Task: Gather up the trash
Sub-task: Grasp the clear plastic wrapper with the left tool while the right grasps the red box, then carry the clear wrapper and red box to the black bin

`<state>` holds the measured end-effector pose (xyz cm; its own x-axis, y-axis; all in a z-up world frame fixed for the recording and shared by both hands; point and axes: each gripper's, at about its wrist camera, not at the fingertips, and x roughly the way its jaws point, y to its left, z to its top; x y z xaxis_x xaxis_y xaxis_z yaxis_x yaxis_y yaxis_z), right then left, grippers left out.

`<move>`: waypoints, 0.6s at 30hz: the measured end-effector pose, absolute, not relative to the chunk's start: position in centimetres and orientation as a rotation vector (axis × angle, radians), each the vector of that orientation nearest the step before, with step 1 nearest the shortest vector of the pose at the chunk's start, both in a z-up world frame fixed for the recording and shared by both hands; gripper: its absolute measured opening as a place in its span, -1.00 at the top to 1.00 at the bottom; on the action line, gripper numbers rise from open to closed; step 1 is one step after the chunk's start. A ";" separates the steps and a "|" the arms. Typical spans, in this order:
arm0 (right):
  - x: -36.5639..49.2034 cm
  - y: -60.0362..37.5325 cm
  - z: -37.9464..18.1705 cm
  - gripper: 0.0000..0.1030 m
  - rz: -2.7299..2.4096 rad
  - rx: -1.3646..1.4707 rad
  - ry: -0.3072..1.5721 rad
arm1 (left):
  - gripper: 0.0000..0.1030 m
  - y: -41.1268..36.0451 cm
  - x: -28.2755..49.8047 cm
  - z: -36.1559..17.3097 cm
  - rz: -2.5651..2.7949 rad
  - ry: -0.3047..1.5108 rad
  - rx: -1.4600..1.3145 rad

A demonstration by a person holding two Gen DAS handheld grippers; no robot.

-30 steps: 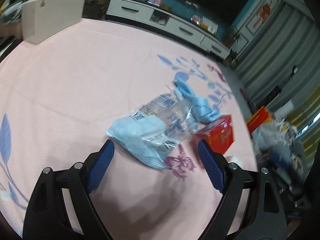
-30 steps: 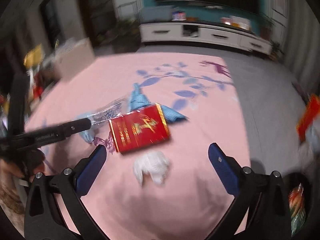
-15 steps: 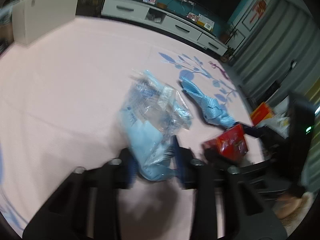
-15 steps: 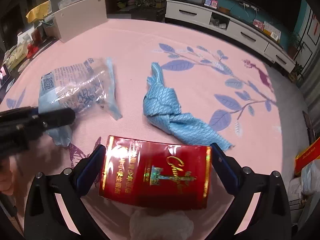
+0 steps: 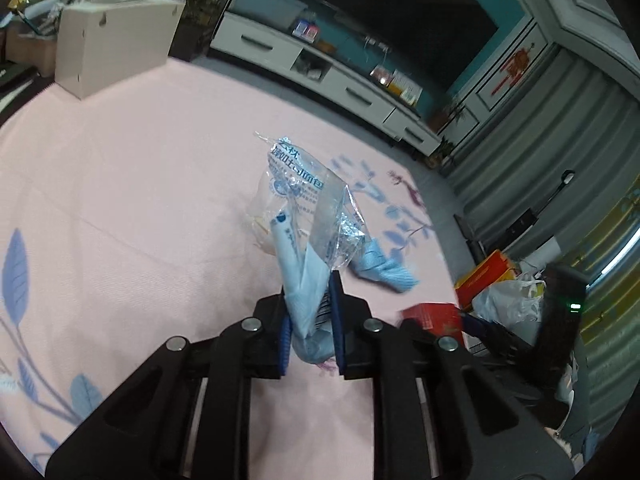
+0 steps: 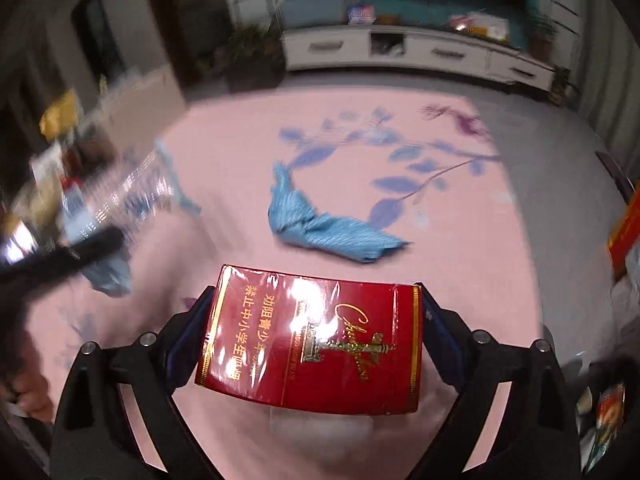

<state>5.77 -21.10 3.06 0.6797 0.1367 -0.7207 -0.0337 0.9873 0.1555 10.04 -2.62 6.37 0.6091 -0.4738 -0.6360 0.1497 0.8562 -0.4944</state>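
My left gripper (image 5: 310, 312) is shut on a crumpled clear-and-blue plastic wrapper (image 5: 308, 208) and holds it up above the pink cloth (image 5: 132, 184). My right gripper (image 6: 316, 320) is shut on a red cigarette pack (image 6: 316, 340) with gold print, gripped by its short ends. The pack also shows in the left wrist view (image 5: 432, 314). A crumpled blue cloth (image 6: 320, 228) lies on the pink cloth beyond the pack. A white tissue wad (image 6: 320, 428) lies under the pack, mostly hidden. The wrapper shows blurred in the right wrist view (image 6: 132, 196).
A white cardboard box (image 5: 112, 36) stands at the far left edge of the pink cloth. A white TV cabinet (image 6: 412, 50) runs along the back wall. Bags and an orange-red box (image 5: 488, 276) sit on the floor at the right.
My left gripper closed on the wrapper and lifted it off the cloth. My right gripper moved onto the red pack and closed on it.
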 end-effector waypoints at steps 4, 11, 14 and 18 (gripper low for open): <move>-0.1 -23.4 6.0 -0.78 0.047 0.224 0.694 | 0.66 -2.8 8.3 7.7 -0.390 0.807 -0.436; -8.7 -28.0 7.9 -0.79 -0.151 0.310 0.569 | 0.66 -4.2 5.3 9.9 -0.441 0.741 -0.435; -11.3 -29.5 9.0 -0.79 -0.230 0.291 0.511 | 0.66 -5.4 2.8 11.3 -0.491 0.706 -0.402; -13.4 -31.5 9.5 -0.79 -0.235 0.352 0.467 | 0.66 -7.4 -0.2 12.5 -0.529 0.670 -0.337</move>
<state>-13.43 -31.49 9.52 0.8676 -0.1404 -0.4771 0.2994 0.9135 0.2756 -0.15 -7.45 12.47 0.6601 -0.5632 -0.4971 0.3528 0.8166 -0.4567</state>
